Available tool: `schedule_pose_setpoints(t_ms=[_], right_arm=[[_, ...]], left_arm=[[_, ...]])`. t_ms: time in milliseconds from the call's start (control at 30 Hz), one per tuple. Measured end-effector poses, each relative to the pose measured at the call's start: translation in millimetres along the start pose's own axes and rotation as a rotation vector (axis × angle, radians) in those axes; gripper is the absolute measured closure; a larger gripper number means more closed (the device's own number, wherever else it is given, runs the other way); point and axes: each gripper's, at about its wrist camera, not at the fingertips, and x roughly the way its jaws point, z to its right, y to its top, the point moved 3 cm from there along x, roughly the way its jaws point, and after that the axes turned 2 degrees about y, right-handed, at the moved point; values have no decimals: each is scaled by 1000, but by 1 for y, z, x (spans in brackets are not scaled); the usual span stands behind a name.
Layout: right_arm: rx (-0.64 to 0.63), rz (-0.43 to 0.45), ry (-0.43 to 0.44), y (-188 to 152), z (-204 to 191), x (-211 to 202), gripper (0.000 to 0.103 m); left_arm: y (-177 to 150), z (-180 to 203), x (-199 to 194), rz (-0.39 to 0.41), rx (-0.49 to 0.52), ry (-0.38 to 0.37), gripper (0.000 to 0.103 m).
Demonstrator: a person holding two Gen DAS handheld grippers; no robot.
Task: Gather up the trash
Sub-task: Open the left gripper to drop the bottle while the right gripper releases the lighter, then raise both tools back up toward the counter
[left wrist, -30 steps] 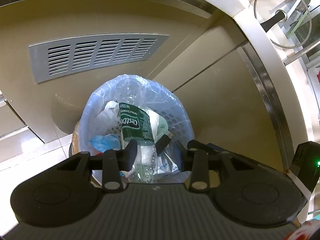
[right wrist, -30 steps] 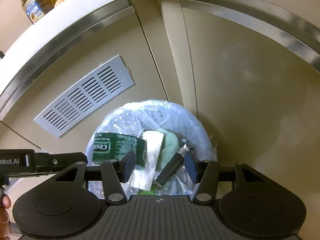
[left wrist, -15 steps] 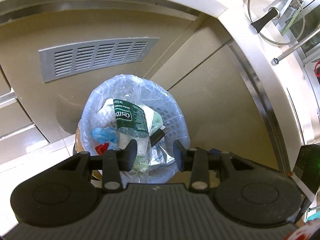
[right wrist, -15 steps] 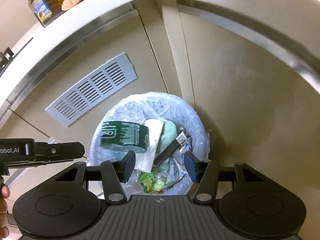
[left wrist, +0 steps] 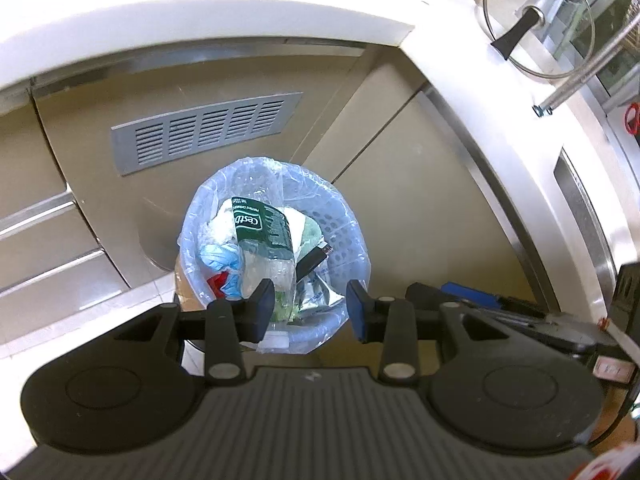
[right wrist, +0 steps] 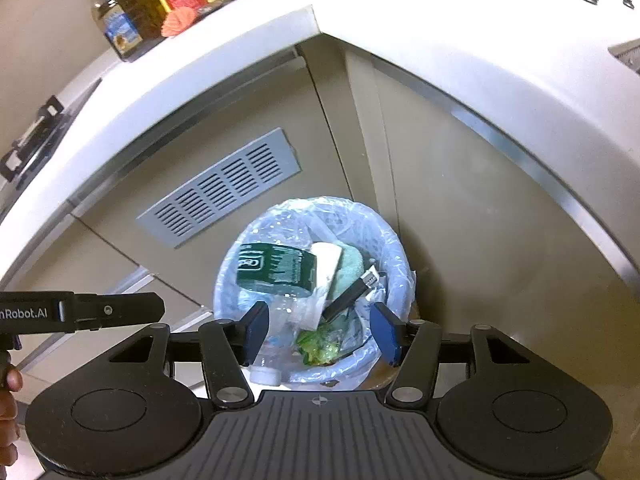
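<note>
Waste bin (left wrist: 352, 236): perforated, lined with a clear bag (left wrist: 192, 220), standing on the floor against the beige cabinet (left wrist: 420, 184), at 12 o'clock of both grippers.

Contents: crushed plastic bottle with green label (left wrist: 262, 226); blue glove (left wrist: 216, 258); black lighter-shaped item (right wrist: 350, 294); white paper (right wrist: 326, 260); green scraps (right wrist: 316, 346).

Left gripper (left wrist: 310, 310): fingers moderately apart, nothing between them, above the bin.

Right gripper (right wrist: 320, 328): jaws opening, nothing gripped, above the bin.

Vent grille (left wrist: 204, 130): at 11 o'clock of the bin.
</note>
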Motion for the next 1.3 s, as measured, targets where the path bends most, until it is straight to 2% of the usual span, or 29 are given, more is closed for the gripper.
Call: schedule_pose_setpoints(t_ms=[267, 767, 900, 1033, 1300], right_arm=[[-39, 0, 45, 1, -8, -26, 45], [-73, 34, 60, 2, -7, -54, 45], [-66, 54, 67, 9, -7, -57, 45], [-54, 95, 75, 21, -8, -61, 45], [-8, 200, 49, 57, -12, -65, 45]], left_arm=[[-5, 19, -21, 28, 52, 53, 68], [-4, 49, -53, 103, 117, 77, 68], [5, 49, -58, 126, 121, 70, 63], [20, 44, -64, 159, 134, 77, 63], [75, 21, -74, 229, 177, 75, 61]])
